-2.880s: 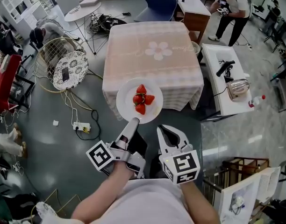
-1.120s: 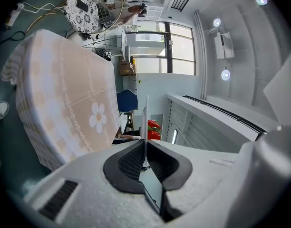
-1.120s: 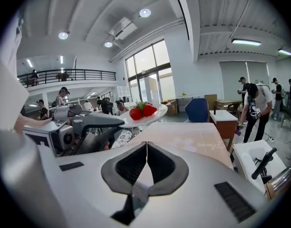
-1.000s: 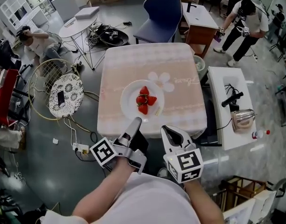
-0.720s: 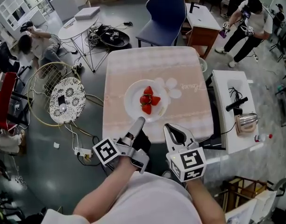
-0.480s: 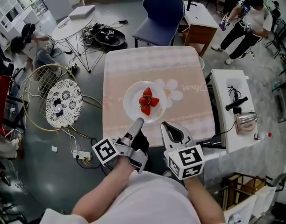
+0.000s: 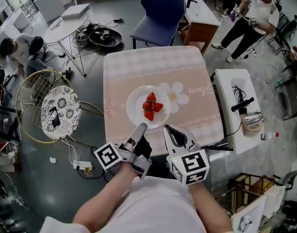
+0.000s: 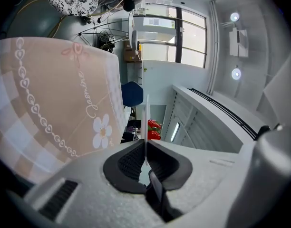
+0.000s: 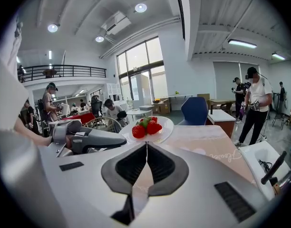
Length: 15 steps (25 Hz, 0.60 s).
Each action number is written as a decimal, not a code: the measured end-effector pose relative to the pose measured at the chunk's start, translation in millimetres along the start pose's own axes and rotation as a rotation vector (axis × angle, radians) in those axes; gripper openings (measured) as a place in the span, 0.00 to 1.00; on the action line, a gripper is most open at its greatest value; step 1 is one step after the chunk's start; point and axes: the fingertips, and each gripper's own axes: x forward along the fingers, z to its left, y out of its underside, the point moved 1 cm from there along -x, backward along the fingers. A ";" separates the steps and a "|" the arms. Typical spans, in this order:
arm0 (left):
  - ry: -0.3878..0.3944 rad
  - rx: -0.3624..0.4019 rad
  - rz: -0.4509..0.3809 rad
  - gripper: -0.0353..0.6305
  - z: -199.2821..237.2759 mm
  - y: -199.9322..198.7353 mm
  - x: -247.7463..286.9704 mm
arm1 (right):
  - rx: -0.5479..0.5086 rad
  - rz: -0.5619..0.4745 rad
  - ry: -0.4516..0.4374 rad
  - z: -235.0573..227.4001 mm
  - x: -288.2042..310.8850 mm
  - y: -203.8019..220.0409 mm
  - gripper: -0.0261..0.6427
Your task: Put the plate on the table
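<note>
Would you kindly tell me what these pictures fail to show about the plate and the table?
- Height of the plate over the table: head view looks straight down, flattening it.
- Plate's top, left gripper view: seen edge-on between the shut jaws of the left gripper.
- Number of strawberries: piled together, small in every view.

Square table [image 7: 153, 64], pink flower-print cloth [image 7: 194, 118] covering it

Head camera: on your head, high up, facing steeply down on table [image 7: 153, 67]; your left gripper [image 7: 141, 126] and right gripper [image 7: 169, 130] sit nearest you. Left gripper camera: rolled sideways, close behind jaws, plate [image 8: 146, 110] seen edge-on. Right gripper camera: upright, low, facing far across table. All three share plate, strawberries [image 9: 146, 127], flower-print cloth [image 9: 202, 137]. Head and right views also share blue chair [image 9: 195, 110].
</note>
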 end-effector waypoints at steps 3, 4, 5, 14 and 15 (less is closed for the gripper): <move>0.003 -0.003 0.004 0.08 5.0 -1.0 0.1 | -0.008 0.006 0.005 -1.9 2.7 1.1 0.05; 0.002 -0.007 0.003 0.08 7.4 -1.1 0.0 | -0.009 0.009 0.005 -2.3 3.4 2.3 0.05; -0.001 -0.009 0.003 0.08 10.2 -1.2 -0.2 | -0.011 0.012 0.006 -2.5 4.3 3.9 0.05; -0.012 -0.013 0.001 0.08 31.2 -1.6 12.7 | -0.017 0.029 -0.015 -17.9 21.4 15.2 0.05; -0.015 -0.013 -0.001 0.08 33.7 -1.8 15.0 | -0.016 0.032 -0.020 -20.6 24.0 16.7 0.05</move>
